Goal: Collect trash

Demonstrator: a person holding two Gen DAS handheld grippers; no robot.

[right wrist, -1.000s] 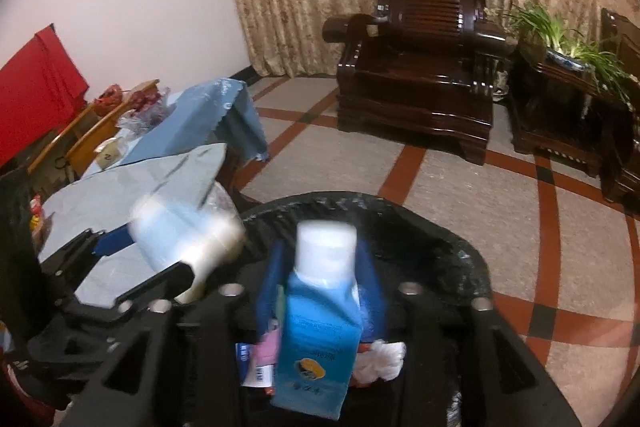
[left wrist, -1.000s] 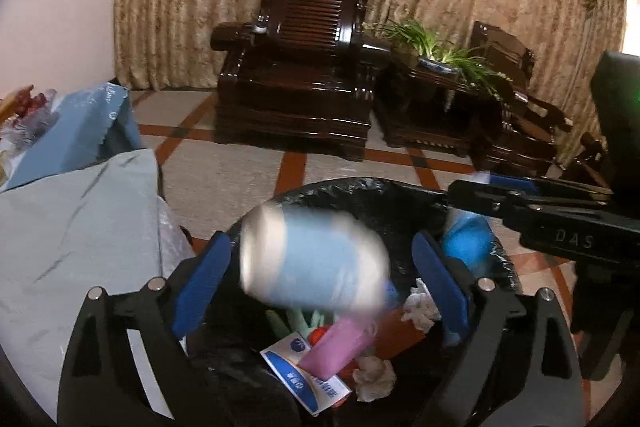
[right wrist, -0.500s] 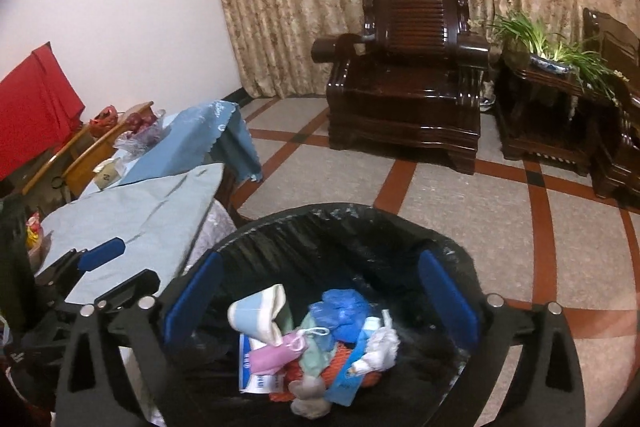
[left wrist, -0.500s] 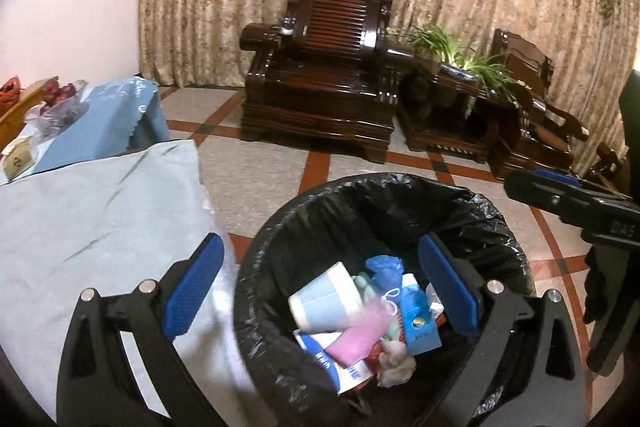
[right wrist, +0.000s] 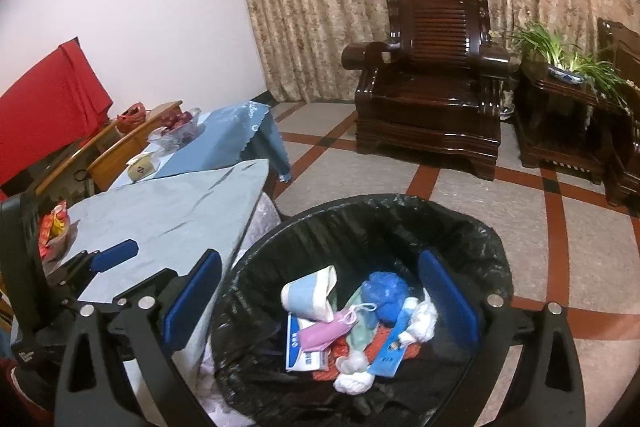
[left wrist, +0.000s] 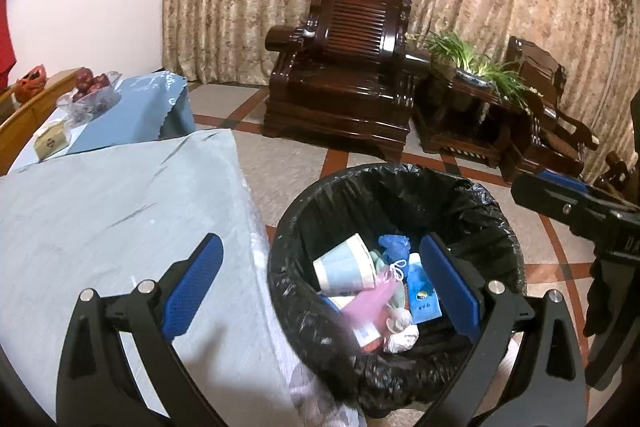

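While we hover above the bin [right wrist: 400,211]:
Left claw [left wrist: 320,283]: spread, empty.
Right claw [right wrist: 320,291]: jaws just opened, nothing between.
Trash [right wrist: 344,323]: inside, so dropped items stay contained.

Grey-clothed table [left wrist: 112,211] stood beside bin [left wrist: 496,227] on tiled floor [right wrist: 592,247]; snack packets [right wrist: 54,231] lay at its far edge.

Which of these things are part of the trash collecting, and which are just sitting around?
Part of the job:
- black-lined trash bin
- paper cup, pink mask, blue carton and tissues in it
- left claw and right claw, both open and empty

Just sitting around:
- armchair
- potted plant
- fruit bowl
- grey tablecloth
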